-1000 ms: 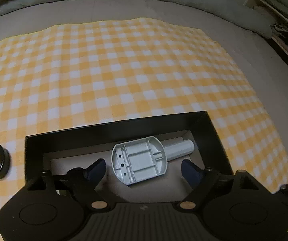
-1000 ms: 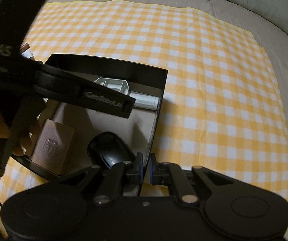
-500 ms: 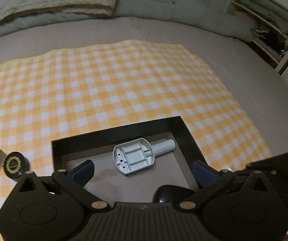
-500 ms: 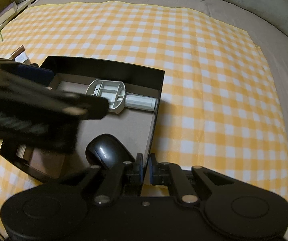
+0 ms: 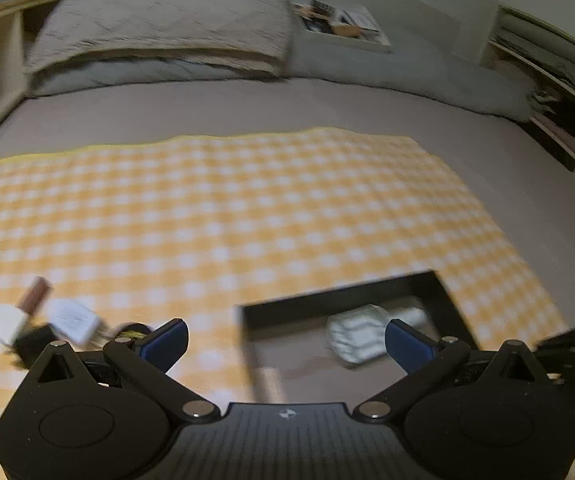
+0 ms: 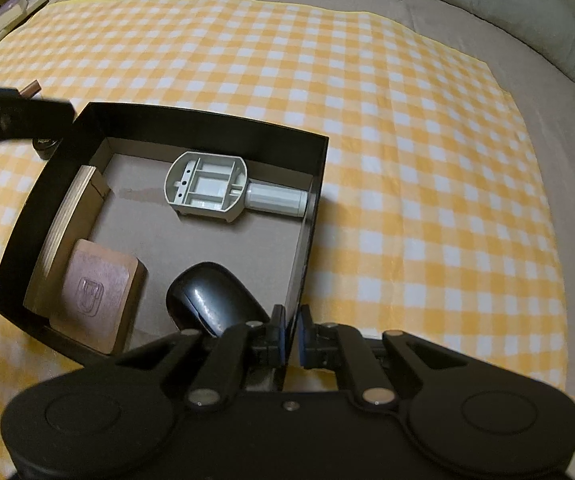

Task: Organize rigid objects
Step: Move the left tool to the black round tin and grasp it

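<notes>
A black box [image 6: 215, 128] sits on the yellow checked cloth [image 6: 407, 160]. In it lie a grey plastic part with a white cylinder [image 6: 207, 186], a black mouse [image 6: 211, 300] and a brown leather case [image 6: 95, 292]. My right gripper [image 6: 292, 340] is shut on the box's right wall near its front corner. My left gripper [image 5: 285, 340] is open and empty, raised above the cloth left of the box [image 5: 351, 292]. The left gripper shows as a dark bar in the right wrist view [image 6: 15, 120]. Small loose items lie on the cloth: a white packet [image 5: 73, 320], a brown stick [image 5: 33, 296] and a black round tin [image 5: 131, 330].
The cloth covers a grey bed [image 5: 247, 104] with a pillow [image 5: 159, 28] and a book [image 5: 339, 20] at the head. Shelves [image 5: 547, 80] stand at the right. Boxes [image 6: 7, 12] line the bed's left side.
My left gripper has pulled up and back from over the box and swung left, so the loose items come into view. The grey part stays in the box. My right gripper holds still.
</notes>
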Available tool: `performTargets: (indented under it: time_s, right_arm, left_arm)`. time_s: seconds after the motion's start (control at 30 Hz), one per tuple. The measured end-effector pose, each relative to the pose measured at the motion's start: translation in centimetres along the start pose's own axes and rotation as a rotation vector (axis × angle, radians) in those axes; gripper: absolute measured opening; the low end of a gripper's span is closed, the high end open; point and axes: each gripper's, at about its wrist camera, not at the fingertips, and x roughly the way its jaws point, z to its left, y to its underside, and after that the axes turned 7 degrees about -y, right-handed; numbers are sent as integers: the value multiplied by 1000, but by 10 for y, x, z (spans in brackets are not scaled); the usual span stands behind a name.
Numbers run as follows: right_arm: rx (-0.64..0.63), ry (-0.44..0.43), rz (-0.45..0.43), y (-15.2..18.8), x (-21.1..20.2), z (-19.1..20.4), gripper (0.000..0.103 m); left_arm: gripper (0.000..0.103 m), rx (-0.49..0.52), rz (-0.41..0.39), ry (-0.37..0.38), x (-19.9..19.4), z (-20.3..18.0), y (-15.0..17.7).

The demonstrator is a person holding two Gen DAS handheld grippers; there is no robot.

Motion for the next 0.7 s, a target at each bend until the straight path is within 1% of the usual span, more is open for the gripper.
performTargets:
  time_s: [0.2,0.33,0.43,0.57,0.63,0.7]
  right_arm:
    - [8,2,-3,1,-2,-2,6]
    - [-7,-4,-7,1,-4,-1,9]
    - [5,-23,-10,2,-4,-5,9]
    - [18,-30,-13,1,-3,-8,9]
    - [26,-25,-12,1,-2,-9,10]
    - [34,-25,-13,0,-1,-10,13]
  left_arm:
    - [103,-41,-32,-101,4,47,-5]
    - [103,-76,-16,-133,12,76,-4]
    - [103,-75,12,-142,20,92,-1]
    - [103,-61,63,-134,31,105,3]
    - [103,-82,96,-126,37,110,6]
    - [98,-120,134,-104,43,115,7]
